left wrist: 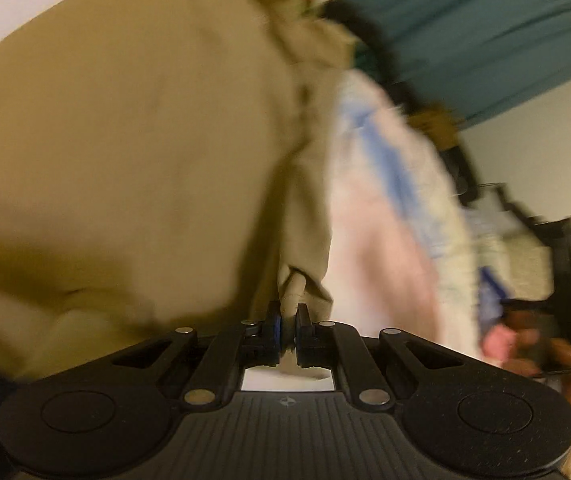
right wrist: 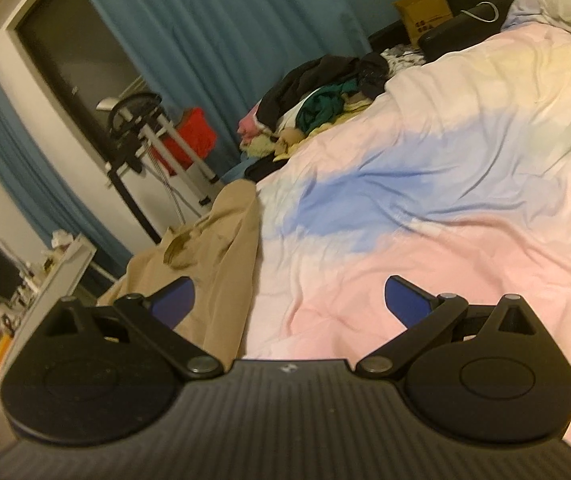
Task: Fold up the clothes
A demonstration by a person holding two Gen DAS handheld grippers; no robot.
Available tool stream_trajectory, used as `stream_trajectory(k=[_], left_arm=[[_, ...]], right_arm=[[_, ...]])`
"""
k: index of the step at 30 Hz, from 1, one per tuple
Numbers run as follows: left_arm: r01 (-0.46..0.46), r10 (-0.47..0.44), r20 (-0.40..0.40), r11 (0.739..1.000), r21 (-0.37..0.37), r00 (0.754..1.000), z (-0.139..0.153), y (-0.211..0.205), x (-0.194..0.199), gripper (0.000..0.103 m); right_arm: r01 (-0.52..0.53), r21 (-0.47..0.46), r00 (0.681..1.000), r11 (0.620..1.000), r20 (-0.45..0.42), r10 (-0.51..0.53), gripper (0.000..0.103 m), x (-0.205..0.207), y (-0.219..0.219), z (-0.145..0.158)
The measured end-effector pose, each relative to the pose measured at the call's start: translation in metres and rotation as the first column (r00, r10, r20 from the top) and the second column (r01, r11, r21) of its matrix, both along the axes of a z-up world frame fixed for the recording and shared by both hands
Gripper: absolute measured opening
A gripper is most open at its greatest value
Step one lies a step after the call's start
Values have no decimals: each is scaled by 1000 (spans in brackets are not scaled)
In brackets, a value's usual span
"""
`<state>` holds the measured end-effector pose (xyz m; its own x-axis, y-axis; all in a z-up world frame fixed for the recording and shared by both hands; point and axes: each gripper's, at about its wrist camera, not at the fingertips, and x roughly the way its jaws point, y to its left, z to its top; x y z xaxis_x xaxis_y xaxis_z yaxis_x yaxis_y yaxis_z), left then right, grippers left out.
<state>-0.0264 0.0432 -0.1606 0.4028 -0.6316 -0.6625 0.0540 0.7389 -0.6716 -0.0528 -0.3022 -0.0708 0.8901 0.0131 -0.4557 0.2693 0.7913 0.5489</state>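
Two grippers are showing on my feeds. I am seeing the left gripper (left wrist: 288, 326) pinching a bunched fold of the tan garment (left wrist: 125, 140) between its pads, jaws nearly together with cloth wedged in the gap. From that pinch the garment is spreading up and left, filling most of the left wrist view, which is blurring. Beside it to the right the duvet (left wrist: 385, 220), pink with blue patches, is showing, and past that a teal curtain (left wrist: 485, 20).

I am seeing the right gripper (right wrist: 291, 300) standing wide open and holding nothing, its blue pads (right wrist: 175, 304) well apart. It is hovering over the pink and blue duvet (right wrist: 425, 200) on the bed. The tan garment (right wrist: 213, 256) is draping at the bed's left edge, behind the left pad. Farther back a pile of clothes (right wrist: 317, 100) is lying on the bed, with the curtain (right wrist: 205, 32) behind it.
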Motion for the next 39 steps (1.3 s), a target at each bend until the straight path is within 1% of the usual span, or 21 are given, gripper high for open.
stream_trajectory(k=[3,5,7,8,12,15,16,17,19,22,24,26,27,28,30,32,33,34,35,36,39], left_arm=[[-14,13,-29,999,-35,999,-1,11,-1,32],[-25,24,-4,999,-36,1000,8,15,-3,61],[-33,34,35,999,-22,999,17,15,-2,72],[-31,32,54,999,-15,998,21,14,-1,73],[6,-11,103,998,55,995,30,-8,5,71],[67,-88,124,984,163,988,27,-40,9,64],[85,-111,129,977,197,985,24,-48,11,52],[91,-121,131,973,211,984,23,-50,12,32],[76,-101,127,980,185,987,22,-37,11,10],[45,-61,116,990,136,991,22,-13,9,9],[-23,19,78,998,61,997,23,17,9,9],[-87,87,33,996,16,996,20,40,12,9],[-116,116,10,993,1,993,17,52,12,8],[-145,144,-13,989,-14,989,13,64,12,6],[-176,173,-56,983,-55,983,6,78,12,6],[-158,152,-69,983,-93,986,2,77,15,6],[-140,136,-49,986,-93,989,4,74,15,6],[-123,122,-25,989,-87,992,6,70,15,7],[-106,107,-2,991,-82,994,8,69,13,11],[-93,94,16,993,-78,995,10,70,10,14],[-82,85,43,994,-66,995,13,69,7,33]], right_arm=[[-23,-14,1000,1000,-21,22,103,4,8,-3],[-36,-1,999,999,-38,35,103,8,10,-7],[-52,16,997,999,-60,52,103,13,13,-12],[-61,19,996,998,-72,62,103,16,15,-14],[-102,16,988,995,-116,103,103,26,26,-23],[-122,7,983,993,-135,122,103,29,33,-28],[-129,1,981,992,-142,128,103,30,35,-29],[-143,-6,978,990,-154,140,103,31,38,-32],[-171,-14,970,985,-176,166,103,33,43,-36],[-241,58,946,969,-211,248,103,38,50,-52],[-282,124,924,951,-231,304,101,41,55,-63],[-319,144,901,937,-260,347,91,44,63,-70],[-337,154,889,929,-274,368,76,46,67,-73],[-355,163,876,921,-287,388,67,47,72,-76],[-394,182,850,901,-300,432,67,47,83,-78],[-429,203,827,880,-305,473,67,45,92,-80],[-446,200,815,873,-313,488,67,43,98,-81],[-457,154,809,876,-336,482,64,41,106,-80],[-470,94,808,878,-355,471,58,39,114,-77],[-482,40,806,875,-371,461,48,37,121,-75],[-518,21,784,855,-389,484,47,35,133,-74]])
